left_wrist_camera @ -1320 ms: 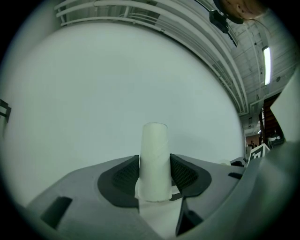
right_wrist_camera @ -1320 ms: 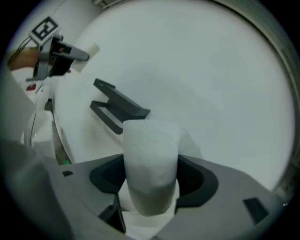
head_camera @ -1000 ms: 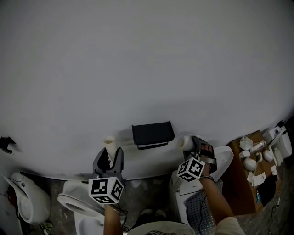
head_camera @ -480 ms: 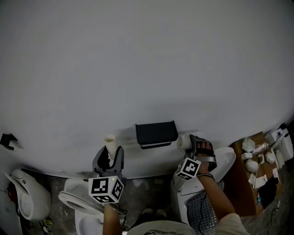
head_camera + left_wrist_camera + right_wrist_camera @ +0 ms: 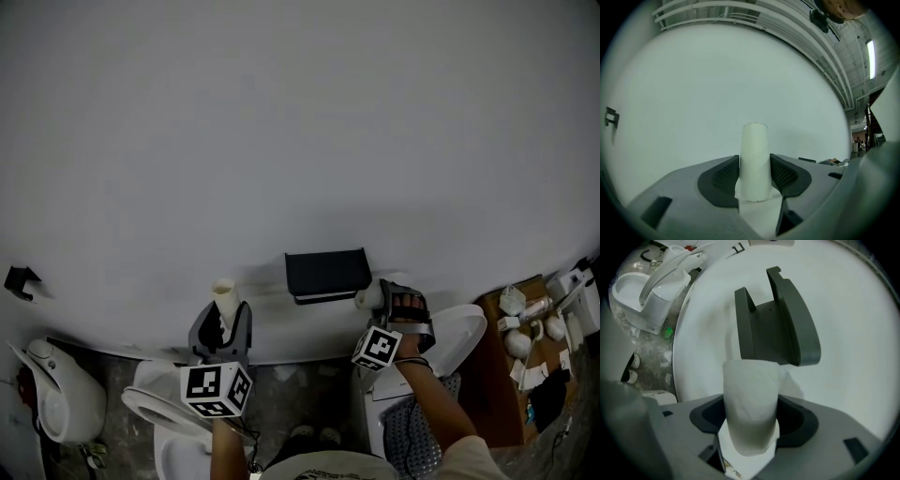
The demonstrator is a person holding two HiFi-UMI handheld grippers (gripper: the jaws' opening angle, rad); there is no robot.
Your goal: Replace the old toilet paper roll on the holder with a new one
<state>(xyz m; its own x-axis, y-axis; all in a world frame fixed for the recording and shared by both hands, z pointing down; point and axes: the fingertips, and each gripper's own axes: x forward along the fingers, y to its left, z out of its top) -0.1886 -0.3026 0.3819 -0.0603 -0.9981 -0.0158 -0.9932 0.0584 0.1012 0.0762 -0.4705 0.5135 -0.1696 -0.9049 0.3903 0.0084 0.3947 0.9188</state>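
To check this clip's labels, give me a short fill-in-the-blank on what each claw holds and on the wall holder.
1. The left claw clamps a bare cardboard tube standing ____.
2. The right claw clamps a paper roll; the wall holder ahead carries ____ roll.
3. In the head view the holder lies nearer the ____ claw.
Missing words: upright; no; right.

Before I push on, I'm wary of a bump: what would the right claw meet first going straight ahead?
Probably the holder on the wall, dead ahead of the right claw; the roll it grips would touch it first. Depth is unclear.
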